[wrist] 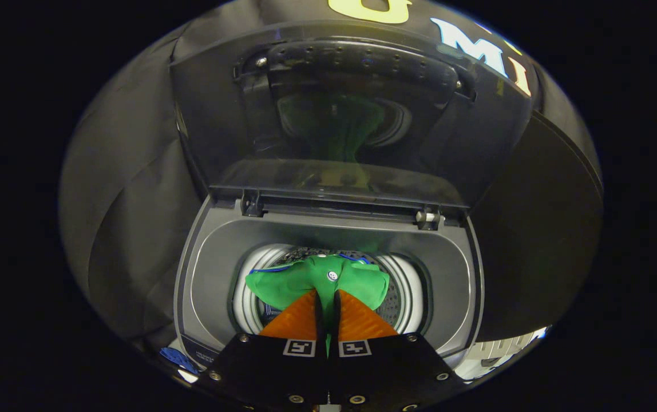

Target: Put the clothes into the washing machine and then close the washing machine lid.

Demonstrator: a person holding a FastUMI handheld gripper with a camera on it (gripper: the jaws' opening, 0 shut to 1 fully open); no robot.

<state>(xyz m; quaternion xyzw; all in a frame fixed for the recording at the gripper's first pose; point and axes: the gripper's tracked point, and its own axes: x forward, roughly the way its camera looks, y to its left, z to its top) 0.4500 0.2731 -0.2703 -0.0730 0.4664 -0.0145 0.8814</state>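
The gripper (327, 312) had two wedge-shaped fingers (294, 320) with ribbed inner faces that tapered toward their tips. Behind them sat a broad, flat black body (328, 372), widening toward the back. Two square black-and-white marker tags (299, 347) were fixed side by side at the finger bases, and round silver screws (296, 398) dotted the black plates.

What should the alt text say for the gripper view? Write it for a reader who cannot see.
The claw is shut on a green garment, holding it over the washing machine drum. The hinged lid stands open behind it.
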